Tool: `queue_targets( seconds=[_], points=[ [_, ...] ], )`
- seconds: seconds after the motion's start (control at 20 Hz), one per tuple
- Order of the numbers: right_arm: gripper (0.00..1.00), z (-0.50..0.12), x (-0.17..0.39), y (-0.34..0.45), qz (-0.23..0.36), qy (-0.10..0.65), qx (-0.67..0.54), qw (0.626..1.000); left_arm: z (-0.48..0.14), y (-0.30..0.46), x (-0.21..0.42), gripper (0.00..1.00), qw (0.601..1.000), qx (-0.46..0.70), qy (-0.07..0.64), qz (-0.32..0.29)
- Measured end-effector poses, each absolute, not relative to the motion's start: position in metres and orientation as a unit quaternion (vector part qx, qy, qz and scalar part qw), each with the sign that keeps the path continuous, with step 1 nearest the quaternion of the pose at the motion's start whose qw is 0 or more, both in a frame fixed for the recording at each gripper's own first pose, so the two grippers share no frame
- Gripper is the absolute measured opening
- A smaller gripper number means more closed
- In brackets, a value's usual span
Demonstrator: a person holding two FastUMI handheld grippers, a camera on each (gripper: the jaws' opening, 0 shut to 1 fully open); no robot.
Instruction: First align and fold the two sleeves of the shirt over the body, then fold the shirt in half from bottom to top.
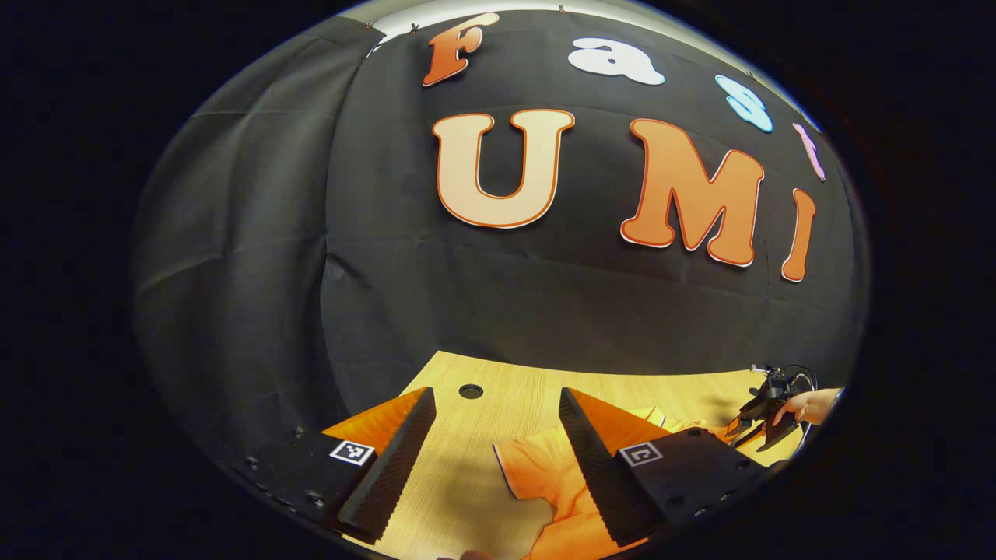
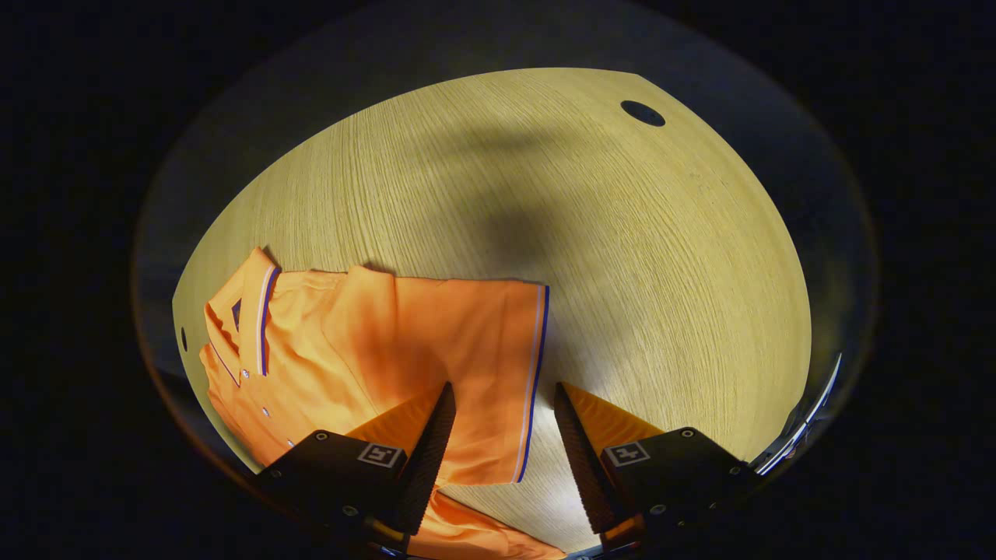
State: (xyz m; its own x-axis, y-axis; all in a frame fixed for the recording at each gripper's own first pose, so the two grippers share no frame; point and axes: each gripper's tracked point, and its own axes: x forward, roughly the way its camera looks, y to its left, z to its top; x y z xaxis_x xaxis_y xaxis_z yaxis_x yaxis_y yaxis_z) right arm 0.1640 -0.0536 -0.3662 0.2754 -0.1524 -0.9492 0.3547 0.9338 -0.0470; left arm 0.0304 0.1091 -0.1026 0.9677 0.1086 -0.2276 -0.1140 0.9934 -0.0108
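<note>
An orange polo shirt (image 2: 373, 350) lies on the wooden table (image 2: 622, 272). In the right gripper view its collar (image 2: 253, 315) is at the left and a short sleeve with a striped cuff (image 2: 533, 365) spreads toward the right. My right gripper (image 2: 504, 393) hangs open just above that sleeve, the cuff lying between its fingers. In the left gripper view, my left gripper (image 1: 496, 400) is open over the table, and the other sleeve of the shirt (image 1: 545, 482) lies low between its fingers. Far right there, a hand (image 1: 809, 404) holds the right gripper (image 1: 751, 426).
A round hole (image 1: 471, 391) is cut in the table near its far edge, and it appears as the hole (image 2: 643, 113) at the upper right of the right gripper view. The black cloth wall (image 1: 373, 272) rises behind the table. Bare wood (image 2: 482, 194) stretches beyond the shirt.
</note>
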Motion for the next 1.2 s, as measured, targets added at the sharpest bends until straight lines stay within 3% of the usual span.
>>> queue_targets(
  seconds=[0.2,0.25,0.45,0.7,0.75,1.2],
  points=[
    [0.64,-0.367,0.165,-0.052,-0.158,0.575,0.085,0.799,-0.102,0.106,0.030,0.98,0.992,-0.010,0.114,0.055],
    [0.50,-0.366,0.165,-0.052,-0.159,0.572,0.089,0.800,-0.102,0.106,0.029,0.98,0.992,-0.008,0.113,0.055],
    [0.16,-0.365,0.166,-0.046,-0.149,0.566,0.090,0.806,-0.101,0.108,0.027,0.98,0.992,-0.005,0.113,0.056],
    [0.14,-0.355,0.168,-0.040,-0.138,0.549,0.082,0.820,-0.100,0.113,0.023,0.98,0.992,-0.004,0.110,0.058],
    [0.01,-0.351,0.170,-0.038,-0.134,0.545,0.087,0.823,-0.100,0.114,0.022,0.98,0.992,-0.005,0.110,0.059],
    [0.01,-0.298,0.168,-0.013,-0.103,0.500,0.062,0.858,-0.095,0.128,0.016,0.98,0.993,-0.013,0.102,0.058]
  ],
)
